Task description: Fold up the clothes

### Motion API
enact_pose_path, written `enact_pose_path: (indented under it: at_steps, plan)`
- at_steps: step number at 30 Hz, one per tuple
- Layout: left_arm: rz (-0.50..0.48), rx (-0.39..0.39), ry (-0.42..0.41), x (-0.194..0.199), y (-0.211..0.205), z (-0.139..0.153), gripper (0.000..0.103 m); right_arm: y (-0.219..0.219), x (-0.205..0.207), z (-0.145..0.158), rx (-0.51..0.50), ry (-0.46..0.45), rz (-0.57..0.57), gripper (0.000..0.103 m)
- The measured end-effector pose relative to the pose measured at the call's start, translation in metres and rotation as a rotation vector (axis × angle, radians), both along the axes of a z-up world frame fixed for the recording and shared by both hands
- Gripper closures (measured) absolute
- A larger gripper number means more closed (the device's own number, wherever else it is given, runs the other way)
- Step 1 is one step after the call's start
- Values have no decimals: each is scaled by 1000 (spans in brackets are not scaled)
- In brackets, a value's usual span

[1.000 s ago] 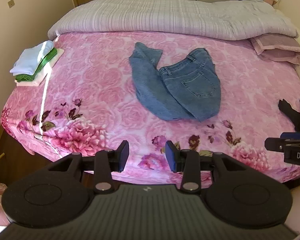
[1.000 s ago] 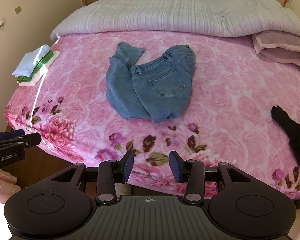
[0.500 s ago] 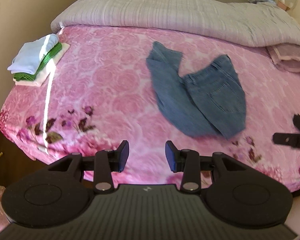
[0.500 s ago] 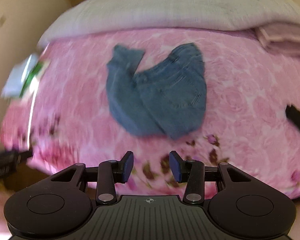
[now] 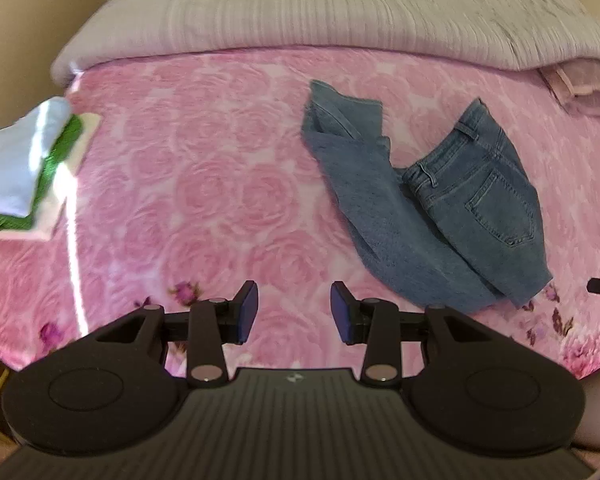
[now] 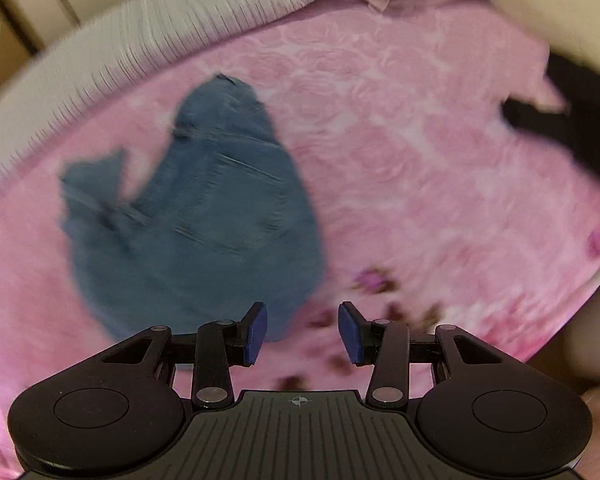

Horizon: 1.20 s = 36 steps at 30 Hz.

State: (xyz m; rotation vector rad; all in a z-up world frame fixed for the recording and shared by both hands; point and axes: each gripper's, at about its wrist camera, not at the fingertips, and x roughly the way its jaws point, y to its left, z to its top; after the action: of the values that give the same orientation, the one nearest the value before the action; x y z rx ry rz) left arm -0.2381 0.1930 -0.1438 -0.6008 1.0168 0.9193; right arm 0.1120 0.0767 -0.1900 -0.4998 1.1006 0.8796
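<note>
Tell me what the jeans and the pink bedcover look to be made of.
Jeans: blue denim, matte, likely cotton; contrast-stitched back pocket, belt loops and twill grain show. Pink bedcover: looks like soft plush or fleece with a printed rose pattern and a slight sheen under the light streak; the exact fibre is unclear.

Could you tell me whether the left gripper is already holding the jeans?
No, the left gripper is open and empty above the pink blanket, while the jeans lie apart from it to its right.
</note>
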Motion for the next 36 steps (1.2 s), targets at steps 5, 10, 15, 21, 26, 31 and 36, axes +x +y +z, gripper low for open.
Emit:
enact_pose_path:
  at_steps: [5, 10, 15, 21, 26, 31, 36]
  plan:
    - [-27, -55, -19, 6, 18, -34, 68, 3, -35, -16, 25, -123, 134, 60]
    - [-35, -101, -34, 5, 27, -68, 68, 26, -87, -45, 25, -180, 252, 60]
    - [-24, -129, -42, 5, 41, -109, 68, 53, -115, -77, 27, -250, 374, 59]
    - [-19, -139, -43, 24, 56, -151, 68, 84, -143, -116, 37, -329, 513, 54]
    - [-12, -149, -57, 43, 62, -171, 68, 107, -159, -154, 18, -460, 643, 47]
    - [10, -157, -53, 55, 61, -182, 68, 119, -159, -188, -7, -622, 760, 45]
    - [44, -145, -40, 62, 55, -179, 68, 113, -119, -172, 80, -545, 737, 101]
